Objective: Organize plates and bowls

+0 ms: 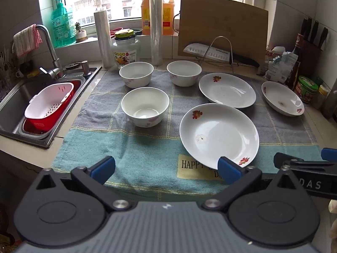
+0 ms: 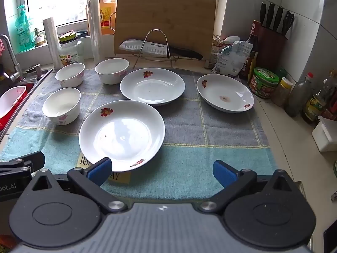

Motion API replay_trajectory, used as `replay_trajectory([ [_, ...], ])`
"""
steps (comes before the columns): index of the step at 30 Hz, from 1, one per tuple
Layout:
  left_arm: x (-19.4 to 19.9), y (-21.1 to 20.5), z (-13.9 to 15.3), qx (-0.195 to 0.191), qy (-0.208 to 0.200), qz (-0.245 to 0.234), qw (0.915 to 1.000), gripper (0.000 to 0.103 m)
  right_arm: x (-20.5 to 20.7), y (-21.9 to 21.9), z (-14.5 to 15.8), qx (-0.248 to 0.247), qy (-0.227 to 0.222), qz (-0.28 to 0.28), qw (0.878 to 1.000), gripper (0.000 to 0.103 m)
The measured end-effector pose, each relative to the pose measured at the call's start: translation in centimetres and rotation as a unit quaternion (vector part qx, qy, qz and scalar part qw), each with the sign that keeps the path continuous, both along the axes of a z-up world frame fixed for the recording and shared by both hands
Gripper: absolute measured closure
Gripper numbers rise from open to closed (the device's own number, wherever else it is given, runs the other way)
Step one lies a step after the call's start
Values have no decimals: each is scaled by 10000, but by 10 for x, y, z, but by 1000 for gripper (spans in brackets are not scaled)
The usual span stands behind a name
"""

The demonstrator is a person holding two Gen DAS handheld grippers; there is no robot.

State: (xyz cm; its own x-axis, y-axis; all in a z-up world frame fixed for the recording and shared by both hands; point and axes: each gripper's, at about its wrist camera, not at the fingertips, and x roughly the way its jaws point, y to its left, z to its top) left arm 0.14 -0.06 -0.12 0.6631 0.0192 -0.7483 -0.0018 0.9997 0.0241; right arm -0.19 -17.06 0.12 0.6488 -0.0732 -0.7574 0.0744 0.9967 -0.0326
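Nearest the lens in both views are the grippers themselves, each with jaws spread wide and nothing between them: the left gripper (image 1: 166,169) and the right gripper (image 2: 162,171) hover side by side above the near edge of a blue-and-grey checked towel (image 2: 189,158).

Just ahead of the jaws lies the nearest plate (image 2: 122,135), white and glossy with small red flower prints on its rim; its near rim is partly hidden behind one blue pad in each view. Beyond it sits a second plate (image 2: 152,86) of the same pattern, and off to the right a third plate (image 2: 225,93), hanging over the towel's edge onto the surface.

Left of the plates stand three white bowls with faint pink flowers: the near bowl (image 1: 145,106) and two far bowls (image 1: 136,74) (image 1: 184,73). All lie apart.

Printed lettering on the towel is largely covered by the nearest plate.
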Motion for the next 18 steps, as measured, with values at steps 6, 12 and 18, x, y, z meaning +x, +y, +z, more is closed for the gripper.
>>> replay_trajectory([
  [6, -1, -3, 3, -31, -28, -32, 10000, 1, -2, 0, 1, -16, 8, 47, 10000, 0],
  [12, -4, -1, 6, -110, -111, -24, 9999, 1, -1, 0, 4, -43, -26, 40, 10000, 0],
  [18, -5, 0, 8, -114, -130, -41, 9998, 1, -1, 1, 3, -44, -31, 37, 10000, 0],
])
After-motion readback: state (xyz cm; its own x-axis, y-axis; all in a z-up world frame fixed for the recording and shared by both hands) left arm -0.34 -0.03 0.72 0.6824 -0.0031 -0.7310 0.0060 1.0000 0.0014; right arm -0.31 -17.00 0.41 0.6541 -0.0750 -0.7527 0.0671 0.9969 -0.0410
